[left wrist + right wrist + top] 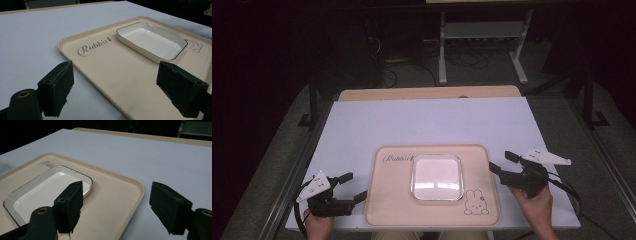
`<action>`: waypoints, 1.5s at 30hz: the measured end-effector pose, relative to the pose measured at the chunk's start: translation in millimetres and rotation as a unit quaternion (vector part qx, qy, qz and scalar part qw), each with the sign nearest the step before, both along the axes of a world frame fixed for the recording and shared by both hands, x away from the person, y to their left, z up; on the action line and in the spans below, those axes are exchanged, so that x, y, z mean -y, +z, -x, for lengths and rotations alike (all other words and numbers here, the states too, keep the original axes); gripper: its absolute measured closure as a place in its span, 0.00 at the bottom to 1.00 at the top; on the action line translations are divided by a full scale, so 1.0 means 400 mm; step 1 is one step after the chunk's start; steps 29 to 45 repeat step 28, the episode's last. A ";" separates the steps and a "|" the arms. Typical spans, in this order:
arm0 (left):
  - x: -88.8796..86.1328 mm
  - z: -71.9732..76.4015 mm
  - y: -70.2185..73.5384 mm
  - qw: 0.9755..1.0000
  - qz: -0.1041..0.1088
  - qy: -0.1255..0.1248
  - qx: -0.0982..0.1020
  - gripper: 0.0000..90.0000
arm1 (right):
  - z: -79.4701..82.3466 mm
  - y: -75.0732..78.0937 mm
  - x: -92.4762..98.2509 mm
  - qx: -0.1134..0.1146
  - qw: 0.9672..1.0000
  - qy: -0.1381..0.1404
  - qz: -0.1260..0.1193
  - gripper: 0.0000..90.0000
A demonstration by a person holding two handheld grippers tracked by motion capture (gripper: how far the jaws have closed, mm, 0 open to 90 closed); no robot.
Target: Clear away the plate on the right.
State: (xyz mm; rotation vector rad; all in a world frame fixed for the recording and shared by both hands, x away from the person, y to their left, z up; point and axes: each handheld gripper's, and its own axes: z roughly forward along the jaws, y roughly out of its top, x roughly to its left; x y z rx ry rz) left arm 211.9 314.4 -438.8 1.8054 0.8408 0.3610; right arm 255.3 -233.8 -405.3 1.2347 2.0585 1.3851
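Open tabletop [427, 120] beyond tray [382, 210], unobstructed for passage. Centre of tray occupied by white dish [437, 177]; bare tray floor free around it. Narrow table strips free beside both tray ends.

- The beige tray [105, 75] bore the script word "Rabbit" [93, 47] in grey beside the white dish [151, 41].
- A rabbit drawing [475, 202] stood at the tray's corner.

A white-topped counter [362, 125] carries a beige rabbit-printed tray [387, 200] lying flat at its near edge, midway between left and right.
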 end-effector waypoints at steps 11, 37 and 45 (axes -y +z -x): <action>0.004 -0.001 -0.002 1.000 -0.006 -0.003 -0.003 0.16 | 0.040 -0.011 0.062 0.027 0.999 -0.007 0.035 0.28; 0.005 -0.001 -0.001 1.000 -0.009 -0.005 -0.002 0.16 | 0.110 -0.021 0.109 0.028 0.997 -0.002 0.074 0.27; 0.005 -0.001 -0.001 1.000 -0.009 -0.005 -0.002 0.16 | 0.110 -0.021 0.109 0.028 0.997 -0.002 0.074 0.27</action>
